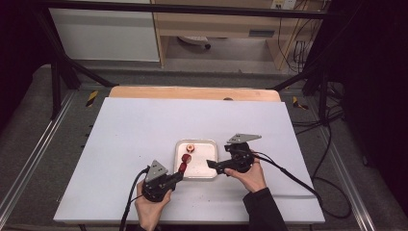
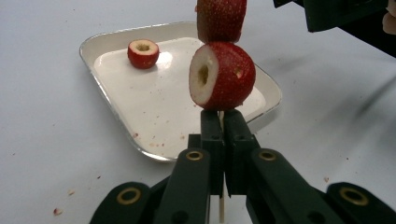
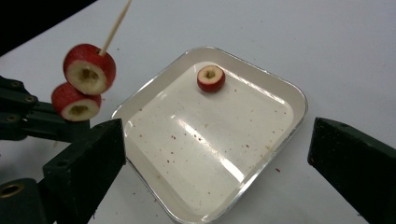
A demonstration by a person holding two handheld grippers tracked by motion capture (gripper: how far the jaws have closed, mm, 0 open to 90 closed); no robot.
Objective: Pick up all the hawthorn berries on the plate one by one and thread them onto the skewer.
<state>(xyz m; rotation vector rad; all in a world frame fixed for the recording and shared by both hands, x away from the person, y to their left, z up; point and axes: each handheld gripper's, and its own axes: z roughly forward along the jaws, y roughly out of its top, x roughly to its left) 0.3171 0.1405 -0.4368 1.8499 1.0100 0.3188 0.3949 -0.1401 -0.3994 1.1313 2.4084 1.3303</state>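
Your left hand-held gripper (image 1: 179, 177) sits nearest you at the tray's near left corner, its jaws clamped tight on a thin wooden skewer (image 2: 221, 205). You hold it so the stick rises up and away from the jaws, over the tray's edge. Two hollowed red fruit pieces are threaded on it: the lower piece (image 2: 222, 76) rests just above the jaw tips with its pale cored face turned sideways, and the upper piece (image 2: 221, 19) sits directly on top of it, touching. In the right gripper view the skewer's bare pointed end sticks out past the top piece.

Your right hand-held gripper (image 1: 211, 165) lies level at the tray's right side, pointing left toward it, jaws spread wide with nothing between them.

Between the two, the shallow white square tray (image 1: 210, 144) lies on the white tabletop (image 1: 130, 130). It holds one loose fruit piece (image 1: 190, 147) near its far side, cored opening facing up, red skin around a pale ring. Small red specks dot the tray floor and the tabletop around it.
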